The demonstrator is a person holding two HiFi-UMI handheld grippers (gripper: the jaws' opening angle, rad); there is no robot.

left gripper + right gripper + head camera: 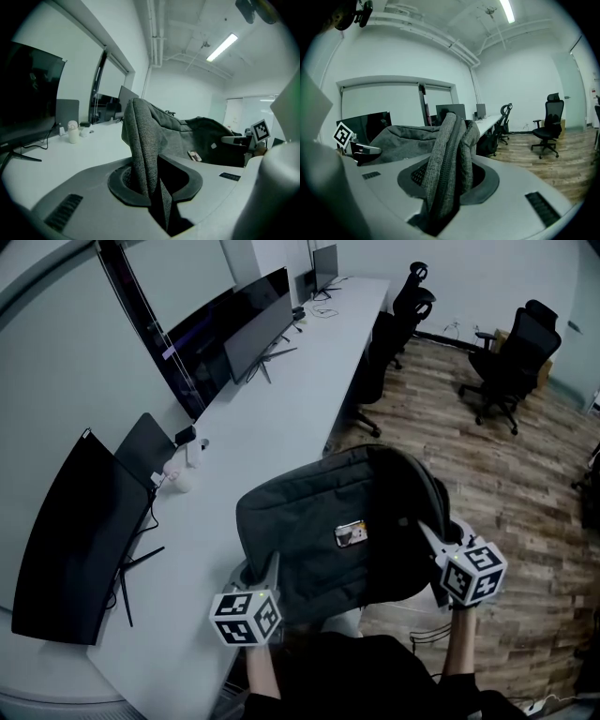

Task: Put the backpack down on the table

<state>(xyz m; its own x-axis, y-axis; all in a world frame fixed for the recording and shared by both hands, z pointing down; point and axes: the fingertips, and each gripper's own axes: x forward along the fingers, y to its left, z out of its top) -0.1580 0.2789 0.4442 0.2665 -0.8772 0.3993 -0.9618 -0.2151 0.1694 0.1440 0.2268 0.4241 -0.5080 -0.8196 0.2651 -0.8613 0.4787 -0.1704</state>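
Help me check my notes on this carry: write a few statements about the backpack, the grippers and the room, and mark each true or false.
1. The left gripper and the right gripper are both shut on the backpack. True.
2. The backpack is red. False: it is grey.
3. In the head view, a dark monitor stands on the table to the left of the backpack. True.
4. The chairs stand on carpet. False: the floor is wood-patterned planks.
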